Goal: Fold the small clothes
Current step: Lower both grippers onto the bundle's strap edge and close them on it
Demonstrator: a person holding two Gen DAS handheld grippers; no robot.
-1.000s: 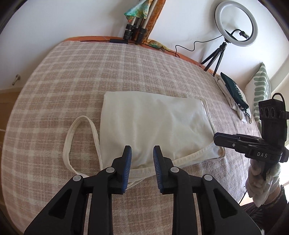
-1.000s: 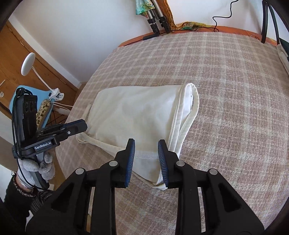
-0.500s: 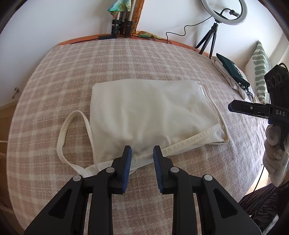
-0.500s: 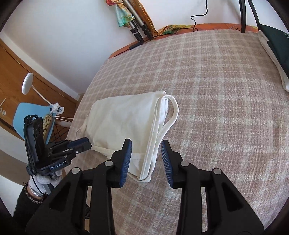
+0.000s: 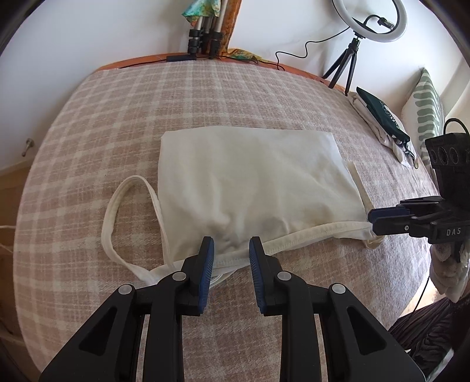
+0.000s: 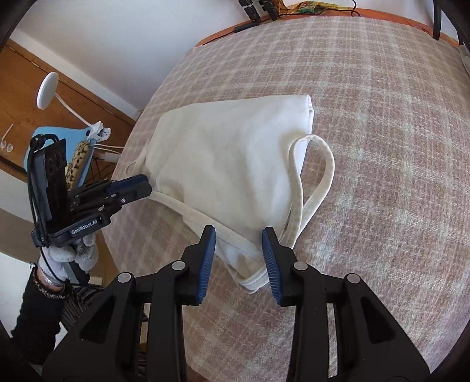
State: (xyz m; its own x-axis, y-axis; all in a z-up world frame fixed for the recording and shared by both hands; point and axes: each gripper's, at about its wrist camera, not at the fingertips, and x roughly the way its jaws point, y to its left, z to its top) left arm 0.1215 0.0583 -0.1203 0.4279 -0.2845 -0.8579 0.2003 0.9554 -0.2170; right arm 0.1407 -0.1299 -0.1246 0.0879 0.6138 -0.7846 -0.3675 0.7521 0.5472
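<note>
A cream strappy top (image 5: 249, 185) lies folded flat on the checked bed cover (image 5: 205, 97). One strap loop (image 5: 117, 211) lies off its left side; the other strap loop (image 6: 317, 179) lies off its right side in the right wrist view. My left gripper (image 5: 231, 252) is open, its jaws astride the near hem at the top's left corner. My right gripper (image 6: 238, 249) is open, its jaws astride the near right corner of the top (image 6: 235, 164). Each gripper shows in the other's view: the right gripper (image 5: 370, 221), the left gripper (image 6: 149, 186).
A ring light on a tripod (image 5: 370, 20) stands at the back right. Folded clothes (image 5: 382, 117) and a striped pillow (image 5: 429, 108) lie at the right edge. Tripod legs (image 5: 202, 38) stand at the back. A blue chair (image 6: 58, 158) and wooden door stand left of the bed.
Both grippers have come closer to the top's near hem. The right gripper's jaws have opened wider and now sit around the right corner; the left stays at the left corner.
</note>
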